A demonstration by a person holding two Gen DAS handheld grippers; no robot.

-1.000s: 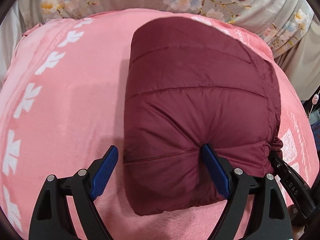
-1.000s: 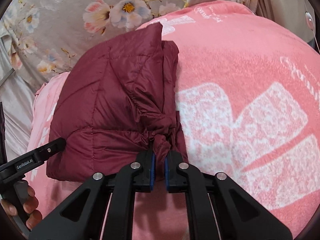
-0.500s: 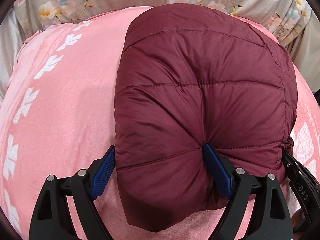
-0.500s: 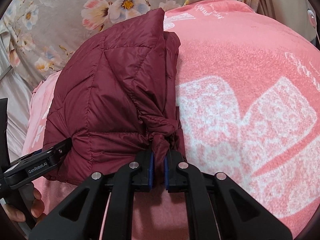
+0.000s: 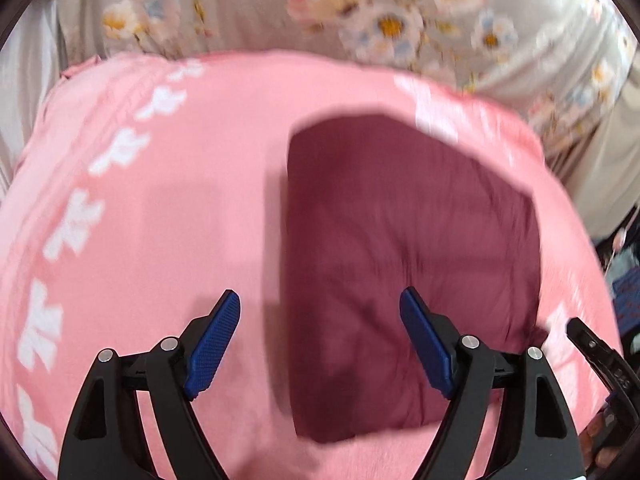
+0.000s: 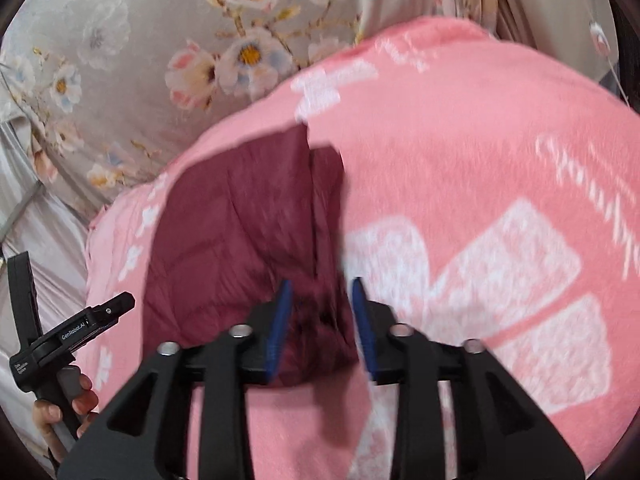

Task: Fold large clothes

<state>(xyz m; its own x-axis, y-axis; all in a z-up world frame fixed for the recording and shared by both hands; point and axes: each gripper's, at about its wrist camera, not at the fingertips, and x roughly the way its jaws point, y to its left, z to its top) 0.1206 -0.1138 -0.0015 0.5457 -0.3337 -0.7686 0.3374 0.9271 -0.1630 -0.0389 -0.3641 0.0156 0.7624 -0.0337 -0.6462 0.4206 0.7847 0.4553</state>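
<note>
A maroon quilted puffer jacket (image 5: 408, 272) lies folded into a compact rectangle on the pink blanket (image 5: 168, 208). My left gripper (image 5: 320, 340) is open and empty, hovering over the jacket's near left edge. In the right wrist view the jacket (image 6: 240, 248) lies left of centre. My right gripper (image 6: 320, 320) is open, its blue pads either side of the jacket's bunched near corner without pinching it. Both views are motion-blurred.
The pink blanket (image 6: 480, 200) with white prints covers the bed. A grey floral sheet (image 5: 360, 8) lies beyond it. The left gripper's body and the hand holding it (image 6: 68, 336) show at the right wrist view's left edge.
My right gripper opened and let go of the jacket's corner. The jacket dropped flat onto the blanket. Both grippers pulled back and up from it.
</note>
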